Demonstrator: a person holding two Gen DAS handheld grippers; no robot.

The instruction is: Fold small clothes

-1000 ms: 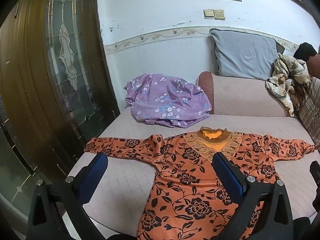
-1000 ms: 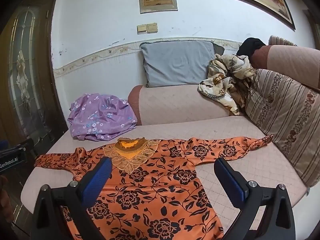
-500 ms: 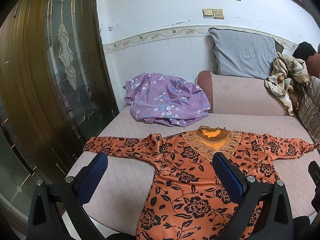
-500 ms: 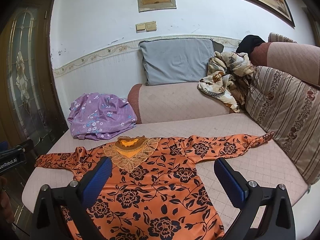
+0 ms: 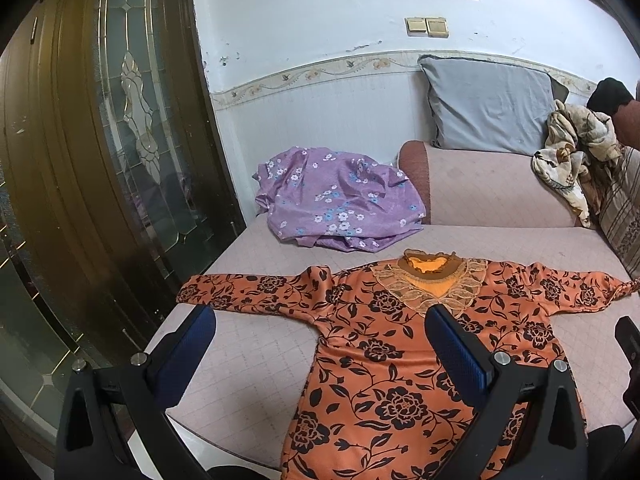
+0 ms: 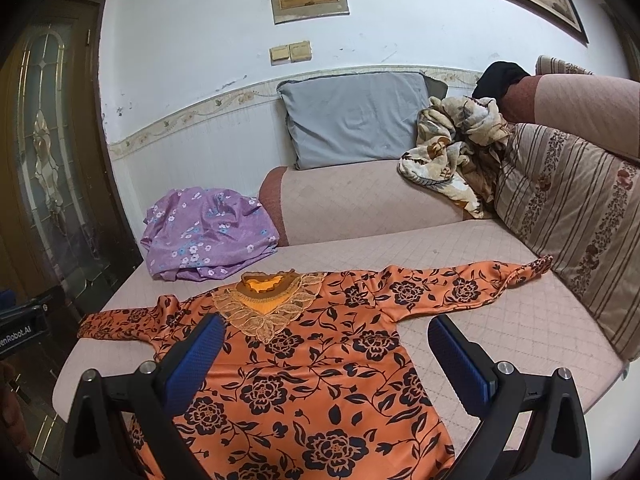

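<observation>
With both tools held back from the work, the left gripper [image 5: 320,344] stands with jaws wide apart and nothing between them; the right gripper [image 6: 326,344] likewise, spread and empty. Neither touches cloth.

Ahead of and below both lies the orange floral dress [image 5: 400,360], flat and face up on the sofa seat [image 5: 248,344], lace collar [image 5: 434,286] toward the backrest, hem running off toward the viewer. Body axis: front to back. Sleeve axis: crosswise, both sleeves stretched out straight.

Left sleeve [image 5: 248,290] ends near the seat's door-side edge, just beyond the left gripper's left finger. Right sleeve [image 6: 468,290] reaches toward the striped cushion [image 6: 572,216], cuff slightly turned, ahead and to the right of the right gripper.

Judgement: no fold made yet. Each sleeve sits on its own gripper's side, so a likely first step is each arm taking its near sleeve and bringing it inward across the body.

Purple floral garment [image 5: 340,200] heaped behind, well apart from the dress.
</observation>
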